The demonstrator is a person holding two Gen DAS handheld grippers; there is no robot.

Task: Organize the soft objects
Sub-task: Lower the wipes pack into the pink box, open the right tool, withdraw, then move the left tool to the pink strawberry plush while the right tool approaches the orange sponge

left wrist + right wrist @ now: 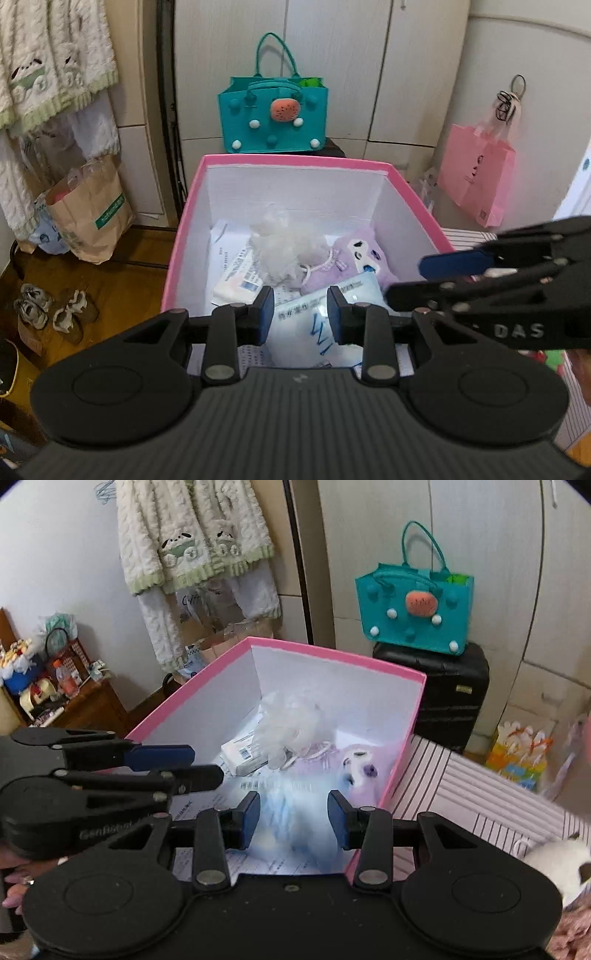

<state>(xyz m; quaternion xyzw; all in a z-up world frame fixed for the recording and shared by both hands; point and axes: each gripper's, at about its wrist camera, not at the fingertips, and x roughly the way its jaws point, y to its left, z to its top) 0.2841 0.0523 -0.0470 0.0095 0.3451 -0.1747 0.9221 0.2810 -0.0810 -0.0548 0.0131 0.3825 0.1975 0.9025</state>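
Hovering over an open pink box (192, 206), the left gripper (301, 314) has its jaws set apart with nothing held between them. Its blue pads (266, 314) frame a white and blue soft pack (314, 325) lying in the box near the front. The right gripper (293, 818) hangs above the same box from the right side, jaws also apart and empty; below it the pack (291, 812) looks blurred. Inside the box, farther back, sit a white mesh puff (277, 247), a purple plush (351, 262) just right of it, and a small white carton (238, 282) on the left, all resting on printed papers (225, 251). Behind the box a teal bag (273, 114) stands on a black suitcase (450, 690). A pink paper bag (476, 177) hangs on the wall to the right, and a brown paper bag (92, 214) stands on the floor to the left. A striped surface (476, 794) lies beside the box.
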